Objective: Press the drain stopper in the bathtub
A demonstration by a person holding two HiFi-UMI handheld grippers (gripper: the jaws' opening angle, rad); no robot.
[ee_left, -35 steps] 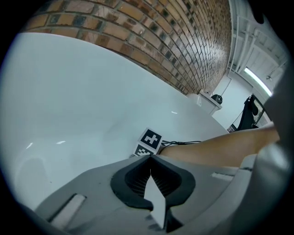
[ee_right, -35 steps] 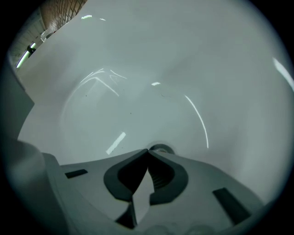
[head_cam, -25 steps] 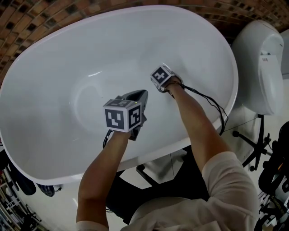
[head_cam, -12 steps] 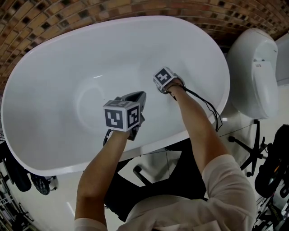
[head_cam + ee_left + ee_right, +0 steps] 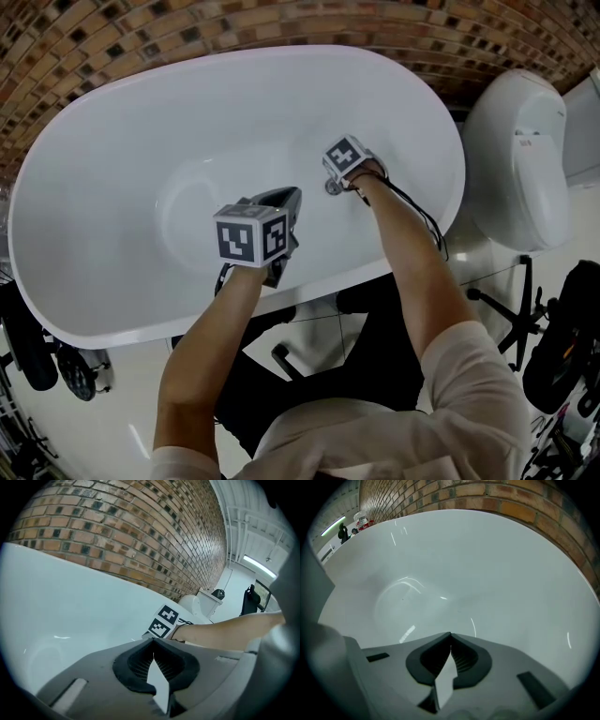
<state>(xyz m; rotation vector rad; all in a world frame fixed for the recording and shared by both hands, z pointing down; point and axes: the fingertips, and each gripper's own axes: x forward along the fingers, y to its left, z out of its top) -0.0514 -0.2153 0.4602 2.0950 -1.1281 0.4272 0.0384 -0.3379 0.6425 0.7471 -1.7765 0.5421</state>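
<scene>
A white oval bathtub (image 5: pixel 112 141) fills the head view. My right gripper (image 5: pixel 339 173) is low against the tub's near right wall; its marker cube hides the jaws there. A small round grey piece (image 5: pixel 332 187), perhaps the drain stopper, shows just below that cube. In the right gripper view the right gripper (image 5: pixel 450 634) is shut and empty, facing the bare tub floor (image 5: pixel 454 569). My left gripper (image 5: pixel 284 197) hovers over the tub's middle. In the left gripper view the left gripper (image 5: pixel 153 640) is shut and empty, aimed toward the right gripper's cube (image 5: pixel 163 621).
A brick wall (image 5: pixel 281 23) runs behind the tub. A white toilet (image 5: pixel 520 159) stands right of it, with a black chair base (image 5: pixel 511 291) on the floor nearby. Dark gear (image 5: pixel 37 361) lies at the lower left. A cable (image 5: pixel 422 220) trails along the right arm.
The head view has drawn back a little, so the tub looks smaller. Both grippers hold nearly the same places. The small round piece now shows below the right gripper's cube.
</scene>
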